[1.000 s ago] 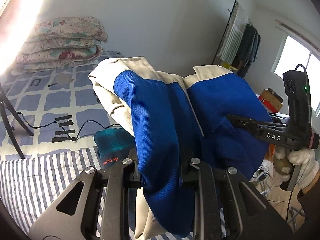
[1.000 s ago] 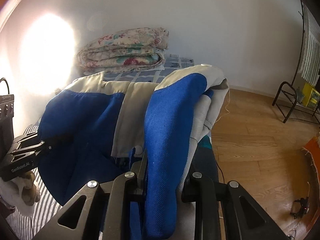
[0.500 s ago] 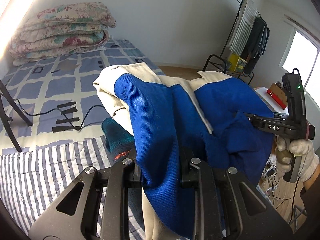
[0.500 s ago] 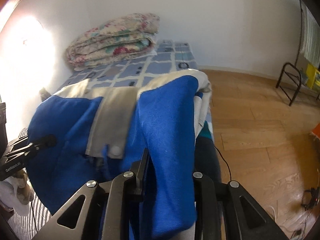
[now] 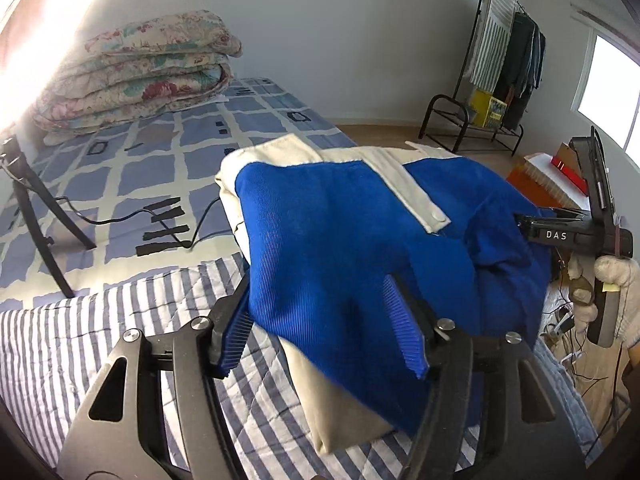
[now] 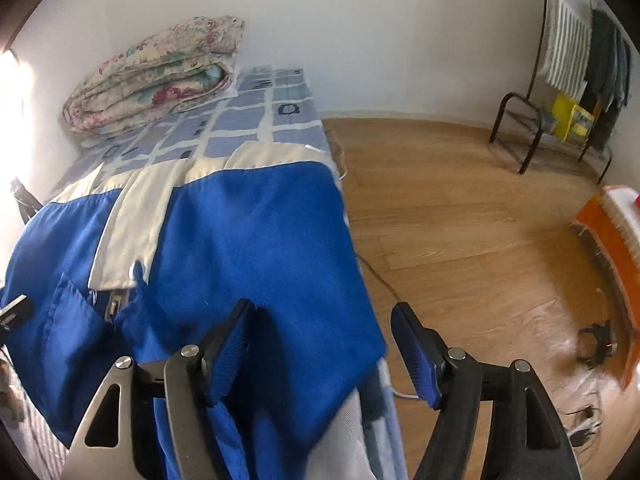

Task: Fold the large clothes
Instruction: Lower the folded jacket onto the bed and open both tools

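Blue and cream jacket (image 5: 340, 240) folded on near end of bed (image 5: 120, 320), long axis left to right. Left tongs (image 5: 324, 328) and right tongs (image 6: 320, 344) both opening, releasing near hem; cloth slack between jaws.

One blue-and-cream folded jacket (image 5: 344, 240) lies on one bed (image 5: 120, 168). Two black tools (image 5: 324, 332) (image 6: 320, 344) flank it. One folded floral quilt (image 5: 140, 76) sits behind.

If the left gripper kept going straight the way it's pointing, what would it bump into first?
Probably the blue jacket. The left gripper has its jaws opening, with the blue cloth lying right between and ahead of them. Behind it is the bed, but the jacket comes first.
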